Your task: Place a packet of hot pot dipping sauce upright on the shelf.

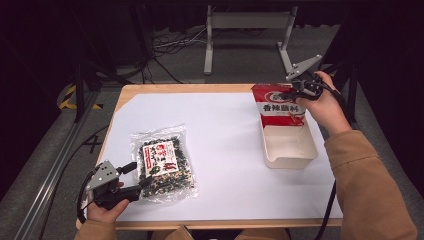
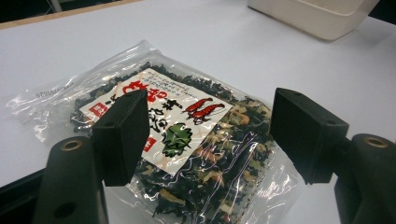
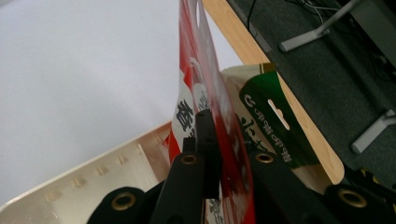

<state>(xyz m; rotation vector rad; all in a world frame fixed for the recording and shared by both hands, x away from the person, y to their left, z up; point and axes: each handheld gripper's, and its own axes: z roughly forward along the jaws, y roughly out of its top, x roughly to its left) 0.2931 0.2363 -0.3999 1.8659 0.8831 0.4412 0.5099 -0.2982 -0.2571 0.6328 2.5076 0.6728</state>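
Now clamped right gripper (image 1: 298, 89) on red packet (image 1: 276, 105) over bin (image 1: 290, 145), 2 o'clock; left gripper (image 1: 134, 178) wide open astride seaweed bag (image 1: 162, 162), 7 o'clock.

**A recording lab, not a home**

The setting looks like a test or recording studio. A pale wooden surface (image 1: 131, 93) is covered by a plain white paper sheet (image 1: 225, 130) and stands on grey carpet (image 1: 35, 170) against a dark, unlit background. Black cables (image 1: 167, 42) trail loose over the floor behind it, beside a grey metal stand with splayed feet (image 1: 245, 22). Yellow-and-black hazard tape (image 1: 67, 97) marks the floor, and an aluminium rail (image 1: 55, 165) runs along the left.
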